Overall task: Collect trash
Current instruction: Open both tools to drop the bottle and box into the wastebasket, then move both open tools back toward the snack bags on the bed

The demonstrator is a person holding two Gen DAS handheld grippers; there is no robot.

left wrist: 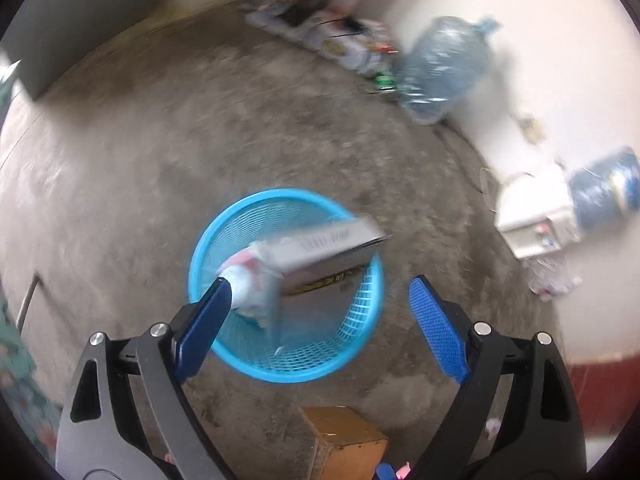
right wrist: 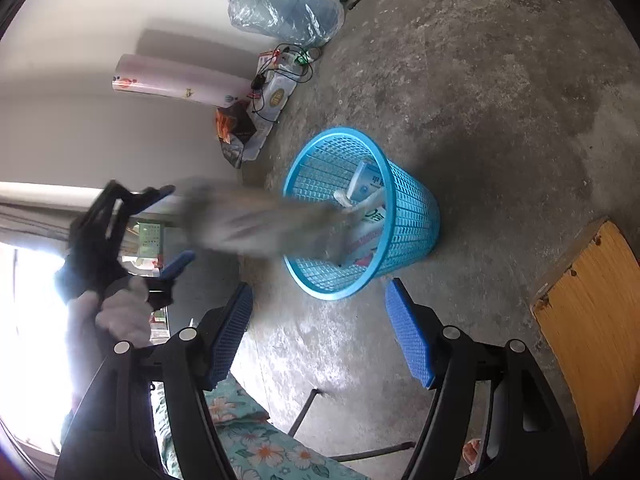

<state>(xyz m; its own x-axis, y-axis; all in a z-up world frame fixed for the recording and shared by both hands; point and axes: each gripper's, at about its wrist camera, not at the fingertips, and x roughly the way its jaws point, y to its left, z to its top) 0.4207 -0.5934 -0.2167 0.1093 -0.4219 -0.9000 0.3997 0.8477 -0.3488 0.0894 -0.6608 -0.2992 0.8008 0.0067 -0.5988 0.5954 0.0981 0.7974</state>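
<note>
A blue mesh basket [left wrist: 280, 194] [right wrist: 340, 132] stands on the concrete floor. A grey flat box [left wrist: 328, 256] [right wrist: 248, 224], blurred, hangs slanted over the basket's mouth with no pad pressing on it. My left gripper [left wrist: 320, 284] [right wrist: 178, 224] is open above the basket, held by a gloved hand [right wrist: 120, 312]. White and pink crumpled wrappers [left wrist: 252, 276] and white cartons [right wrist: 370, 184] lie inside the basket. In the right wrist view my right gripper [right wrist: 319, 290] is open and empty, just short of the basket's near rim.
A large plastic-wrapped water bottle [left wrist: 444, 64] [right wrist: 284, 8] and cluttered bags [left wrist: 320, 20] line the wall. A wooden stool [left wrist: 344, 440] [right wrist: 592, 320] stands close to the basket. A white box [left wrist: 532, 216] sits by the wall. Floral cloth [right wrist: 248, 440] lies below.
</note>
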